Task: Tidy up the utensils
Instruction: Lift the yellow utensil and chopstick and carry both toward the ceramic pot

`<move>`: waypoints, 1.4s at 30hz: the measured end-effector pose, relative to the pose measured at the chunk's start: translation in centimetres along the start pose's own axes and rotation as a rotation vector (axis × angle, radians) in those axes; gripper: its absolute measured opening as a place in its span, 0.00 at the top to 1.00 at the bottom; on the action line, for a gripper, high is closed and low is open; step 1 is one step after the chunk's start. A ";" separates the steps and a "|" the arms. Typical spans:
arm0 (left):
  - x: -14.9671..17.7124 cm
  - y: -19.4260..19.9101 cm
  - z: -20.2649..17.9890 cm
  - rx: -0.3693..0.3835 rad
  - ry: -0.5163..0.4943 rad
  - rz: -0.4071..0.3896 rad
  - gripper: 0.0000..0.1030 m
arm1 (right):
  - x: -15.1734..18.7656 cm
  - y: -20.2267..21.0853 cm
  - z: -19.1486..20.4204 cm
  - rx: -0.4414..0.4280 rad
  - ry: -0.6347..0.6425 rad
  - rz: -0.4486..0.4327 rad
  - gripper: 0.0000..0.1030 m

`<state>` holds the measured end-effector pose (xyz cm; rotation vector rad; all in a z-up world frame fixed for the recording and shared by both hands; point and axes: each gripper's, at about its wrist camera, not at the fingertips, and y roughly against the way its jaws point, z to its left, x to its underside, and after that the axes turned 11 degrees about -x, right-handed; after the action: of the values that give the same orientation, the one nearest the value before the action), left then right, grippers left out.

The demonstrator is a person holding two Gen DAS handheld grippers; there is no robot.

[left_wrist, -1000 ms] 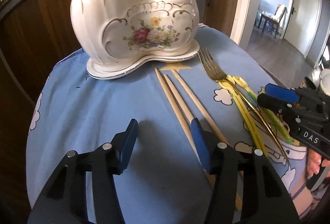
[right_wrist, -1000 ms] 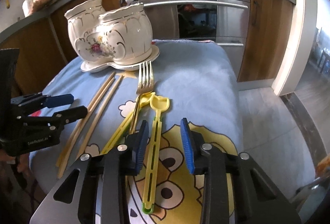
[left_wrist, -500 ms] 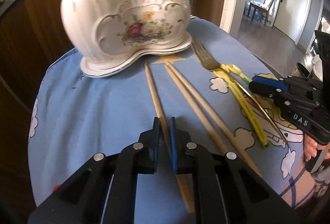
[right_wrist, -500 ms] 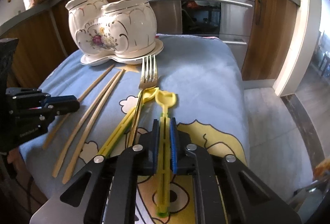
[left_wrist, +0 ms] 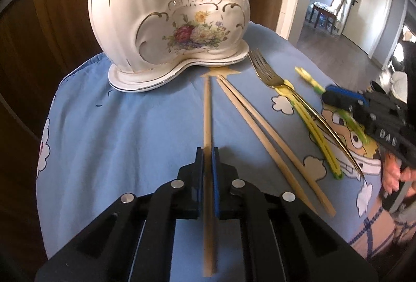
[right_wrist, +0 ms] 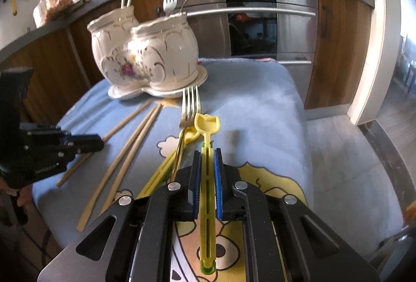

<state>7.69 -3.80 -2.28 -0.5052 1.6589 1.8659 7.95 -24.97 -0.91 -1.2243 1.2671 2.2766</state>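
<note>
A cream floral ceramic utensil holder (left_wrist: 166, 19) (right_wrist: 145, 56) with two pots stands at the back of the blue cloth, holding a fork and a spoon. My left gripper (left_wrist: 207, 152) is shut on one wooden chopstick (left_wrist: 207, 110). Two more chopsticks (left_wrist: 262, 131) lie to its right. My right gripper (right_wrist: 206, 154) is shut on a yellow plastic utensil (right_wrist: 206, 126) and holds it above the cloth. A gold fork (right_wrist: 189, 105) (left_wrist: 267, 74) and another yellow utensil (left_wrist: 314, 131) lie on the cloth.
The blue cartoon cloth (left_wrist: 130, 131) covers a small table with edges close on all sides. A wooden counter with an oven (right_wrist: 260, 19) stands behind. Open floor (right_wrist: 351, 152) lies to the right.
Both grippers closed from open, the left on a chopstick and the right on the yellow utensil. The right one has since lifted its utensil off the cloth.
</note>
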 end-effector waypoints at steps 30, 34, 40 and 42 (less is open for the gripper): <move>-5.9 10.5 6.4 0.081 0.072 -0.581 0.94 | -11.7 1.8 4.9 -0.131 0.093 -0.347 0.90; -8.6 10.2 8.3 0.098 0.147 -0.643 0.94 | -14.2 0.8 4.9 -0.141 0.075 -0.418 0.90; -11.7 8.6 11.3 0.209 0.304 -0.740 0.94 | -16.7 -2.1 3.5 -0.219 -0.014 -0.486 0.90; -12.7 7.5 12.0 0.261 0.347 -0.742 0.94 | -17.2 -3.2 3.0 -0.248 -0.043 -0.499 0.90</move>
<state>13.67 5.34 13.25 -1.1869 1.5809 1.0464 18.64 -17.88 11.40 -1.3750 0.5827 2.1047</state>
